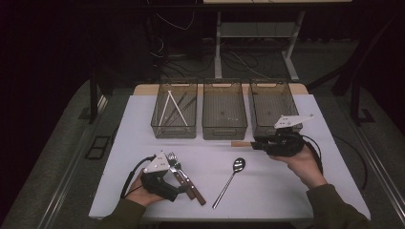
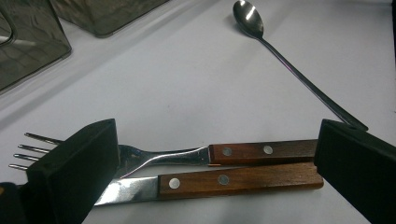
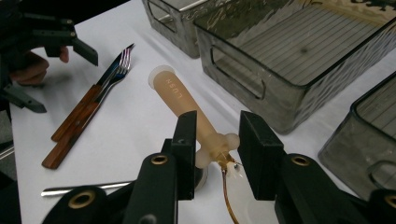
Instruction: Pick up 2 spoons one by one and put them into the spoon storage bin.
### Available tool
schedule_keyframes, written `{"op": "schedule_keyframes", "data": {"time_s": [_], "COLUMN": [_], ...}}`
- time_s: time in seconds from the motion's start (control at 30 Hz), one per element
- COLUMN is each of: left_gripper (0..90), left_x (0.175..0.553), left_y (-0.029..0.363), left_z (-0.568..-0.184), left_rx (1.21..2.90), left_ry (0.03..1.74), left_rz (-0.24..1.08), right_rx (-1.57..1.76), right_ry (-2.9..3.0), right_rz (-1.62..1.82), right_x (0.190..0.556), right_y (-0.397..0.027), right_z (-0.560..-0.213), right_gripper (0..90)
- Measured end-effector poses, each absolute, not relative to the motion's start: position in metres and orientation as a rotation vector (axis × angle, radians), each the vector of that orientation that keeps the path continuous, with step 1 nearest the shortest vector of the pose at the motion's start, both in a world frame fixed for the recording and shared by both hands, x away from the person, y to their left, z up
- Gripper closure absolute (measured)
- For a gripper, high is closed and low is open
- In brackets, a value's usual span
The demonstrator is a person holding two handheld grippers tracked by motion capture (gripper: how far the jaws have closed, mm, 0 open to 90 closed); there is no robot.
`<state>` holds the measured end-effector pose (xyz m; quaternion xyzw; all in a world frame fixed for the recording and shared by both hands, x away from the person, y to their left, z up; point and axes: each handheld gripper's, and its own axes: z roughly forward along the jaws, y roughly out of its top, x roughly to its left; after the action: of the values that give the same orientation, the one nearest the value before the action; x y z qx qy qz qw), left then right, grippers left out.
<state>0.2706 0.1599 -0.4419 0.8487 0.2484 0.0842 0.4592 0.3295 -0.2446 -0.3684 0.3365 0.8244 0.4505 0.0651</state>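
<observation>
My right gripper [image 1: 260,143] [image 3: 217,135] is shut on a tan-handled utensil [image 1: 239,143] [image 3: 175,95] and holds it above the white table, in front of the bins. The handle sticks out to the left past the jaws. My left gripper [image 1: 179,182] [image 2: 215,139] rests at the front left, open, with its jaws set wide on either side of a fork [image 1: 172,157] [image 2: 177,156] and a knife [image 1: 197,194] [image 2: 233,179]. Both have wooden handles and lie side by side on the table. A long steel spoon [image 1: 238,165] [image 2: 250,18] lies between the two grippers.
Three clear bins stand in a row at the back: the left bin [image 1: 174,129] holds white sticks and dark utensils, beside it are the middle bin [image 1: 224,130] and the right bin [image 1: 264,130]. The table's front edge [image 1: 229,217] runs close to the hands.
</observation>
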Motion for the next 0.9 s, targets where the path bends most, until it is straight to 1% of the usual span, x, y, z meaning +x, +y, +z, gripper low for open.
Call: {"op": "schedule_keyframes", "data": {"time_s": [0.23,0.5,0.67,0.9], "left_gripper": [0.0,0.0,0.0,0.0], "left_x": [0.271,0.270,0.270,0.270], "left_y": [0.160,0.160,0.160,0.160], "left_z": [-0.442,-0.442,-0.442,-0.442], "left_rx": [2.090,2.080,2.077,2.069], "left_ry": [0.612,0.621,0.618,0.616], "left_rz": [0.209,0.207,0.205,0.200], "right_rx": [1.037,1.056,1.062,1.118], "right_ry": [2.448,2.387,2.384,2.407], "right_rz": [1.377,1.419,1.399,1.320], "right_x": [0.341,0.362,0.382,0.418], "right_y": [-0.239,-0.225,-0.207,-0.188], "right_z": [-0.361,-0.350,-0.348,-0.359], "right_gripper": [68.8,68.7,68.6,67.9]}}
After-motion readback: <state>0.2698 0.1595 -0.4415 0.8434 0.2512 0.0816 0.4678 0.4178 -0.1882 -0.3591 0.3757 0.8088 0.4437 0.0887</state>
